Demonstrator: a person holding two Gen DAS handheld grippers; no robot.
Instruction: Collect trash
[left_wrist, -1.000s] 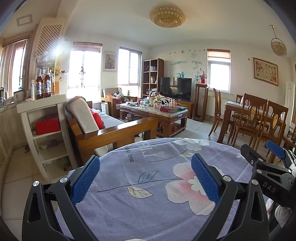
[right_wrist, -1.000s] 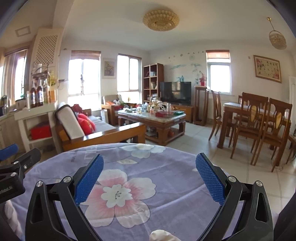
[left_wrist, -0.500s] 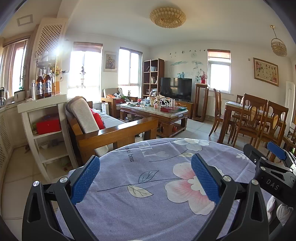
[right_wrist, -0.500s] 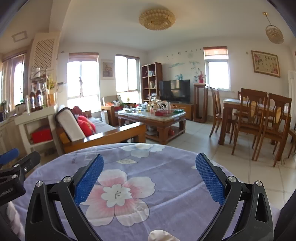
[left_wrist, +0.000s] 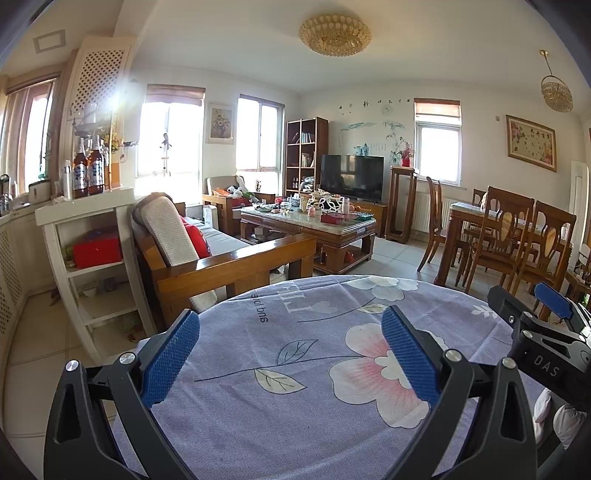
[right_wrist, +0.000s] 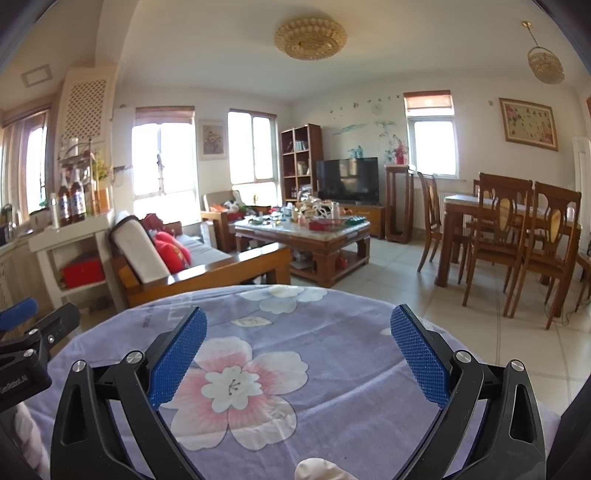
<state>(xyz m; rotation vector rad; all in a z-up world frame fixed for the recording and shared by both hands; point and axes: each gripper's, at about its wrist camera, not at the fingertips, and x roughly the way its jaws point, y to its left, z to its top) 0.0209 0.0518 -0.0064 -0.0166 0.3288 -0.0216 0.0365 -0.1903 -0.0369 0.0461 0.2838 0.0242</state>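
A round table under a purple flowered cloth (left_wrist: 295, 424) fills the foreground of both wrist views. My left gripper (left_wrist: 288, 350) hovers just above it, open, with nothing between its blue pads (left_wrist: 170, 358). My right gripper (right_wrist: 297, 354) is open too and holds nothing; its tip also shows in the left wrist view as the right gripper (left_wrist: 546, 325). Crumpled white scraps (left_wrist: 565, 421) lie at the table's right edge below the right gripper. Another white scrap (right_wrist: 317, 469) peeks in at the bottom of the right wrist view. My left gripper (right_wrist: 26, 343) shows at that view's left edge.
Beyond the table stand a wooden sofa (left_wrist: 236, 266), a white shelf unit with bottles (left_wrist: 85, 221), a cluttered coffee table (left_wrist: 314, 225) and a dining table with chairs (right_wrist: 517, 236). Tiled floor (right_wrist: 461, 310) lies open to the right.
The right gripper has drifted slightly to the right and its view has turned a little. The left gripper has hardly moved. Both stay open.
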